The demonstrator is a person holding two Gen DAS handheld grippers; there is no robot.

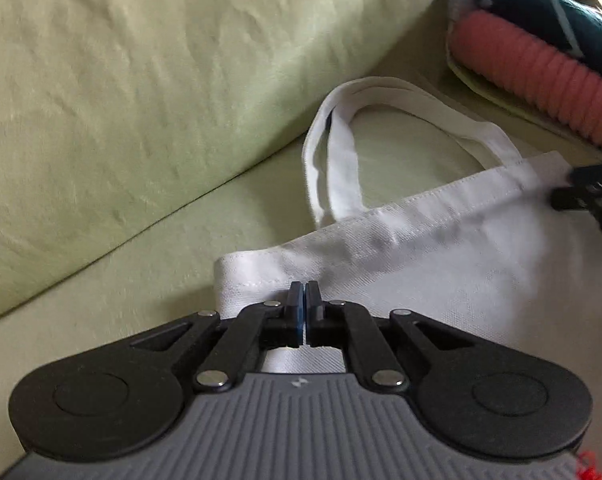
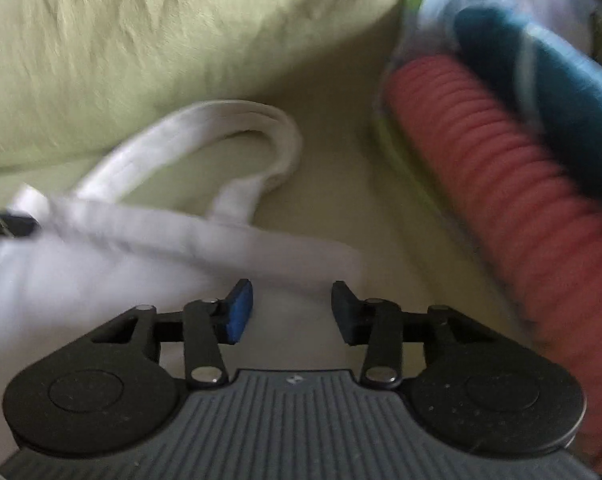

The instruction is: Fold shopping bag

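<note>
From the left wrist, the left gripper (image 1: 305, 300) is pinching its fingers together on the near edge of the white bag (image 1: 441, 280), which is lying flat on the green cushion (image 1: 121, 280) with its handles (image 1: 341, 152) looping toward the backrest. Folded pink and teal cloths (image 1: 541, 52) are sitting beyond.

From the right wrist, blurred, the right gripper (image 2: 293, 308) is hanging with fingers apart over the bag's (image 2: 101, 280) corner, holding nothing.

A pale green sofa seat (image 1: 101, 280) meets a wrinkled back cushion (image 1: 161, 80); folded coral and teal textiles (image 1: 541, 72) sit beside.
</note>
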